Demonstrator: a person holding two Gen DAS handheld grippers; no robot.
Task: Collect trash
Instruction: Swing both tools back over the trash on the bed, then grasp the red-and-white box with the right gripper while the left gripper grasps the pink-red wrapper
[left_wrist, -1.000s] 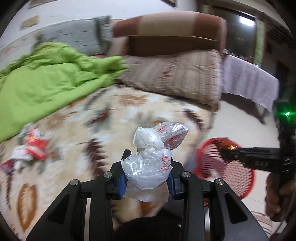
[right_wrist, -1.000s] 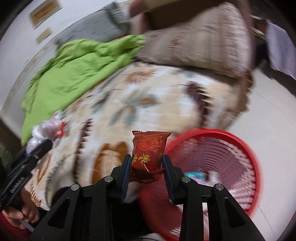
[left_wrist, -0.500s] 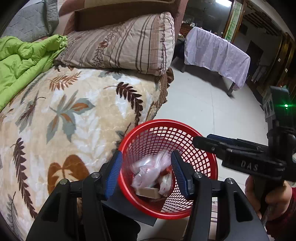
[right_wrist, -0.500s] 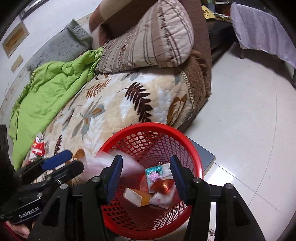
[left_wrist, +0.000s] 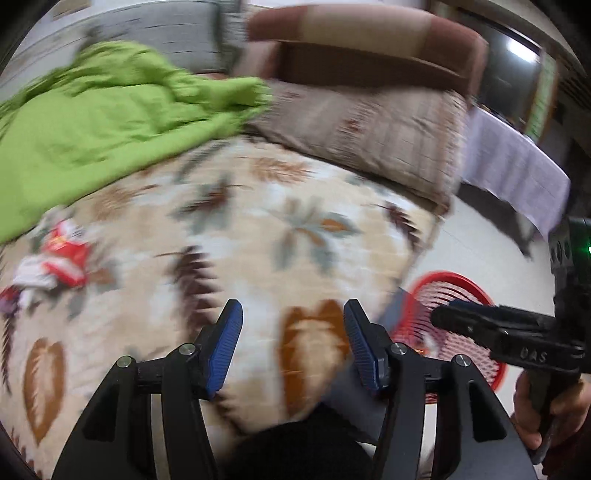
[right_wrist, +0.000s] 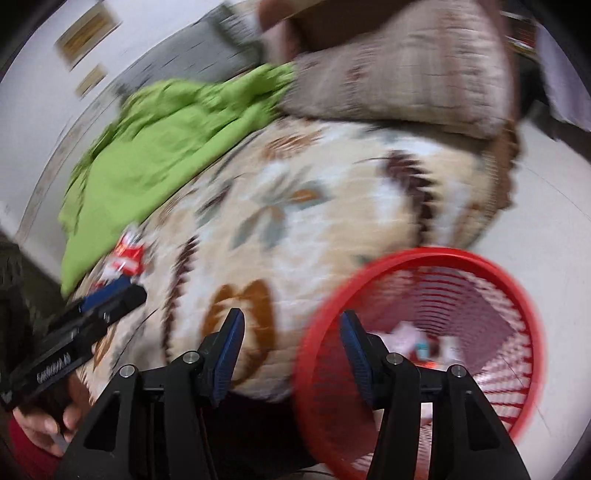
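My left gripper (left_wrist: 292, 306) hangs over the leaf-patterned bedspread (left_wrist: 258, 229); its jaws are opening and nothing is between them. My right gripper (right_wrist: 291, 314) is open and empty, above the near edge of the bed and the left rim of the red mesh basket (right_wrist: 424, 254). Blurred trash (right_wrist: 410, 332) lies in the basket's bottom. In the left wrist view the basket (left_wrist: 450, 275) stands on the floor at the right, behind the right gripper's fingers (left_wrist: 443, 315). Red and white wrappers (left_wrist: 62, 258) lie on the bed at the far left, also visible as wrappers (right_wrist: 127, 256) just beyond the left gripper's fingers (right_wrist: 129, 293).
A crumpled green blanket (left_wrist: 92, 122) covers the bed's far left. A striped pillow (left_wrist: 369, 133) leans at the head against a brown sofa back. A table with a lilac cloth (left_wrist: 517, 170) stands across the pale tiled floor (right_wrist: 546, 206). Both views are motion-blurred.
The plastic bag and the red packet have left the jaws and dropped into the basket. Both grippers opened, then swung from over the basket back towards the bed.
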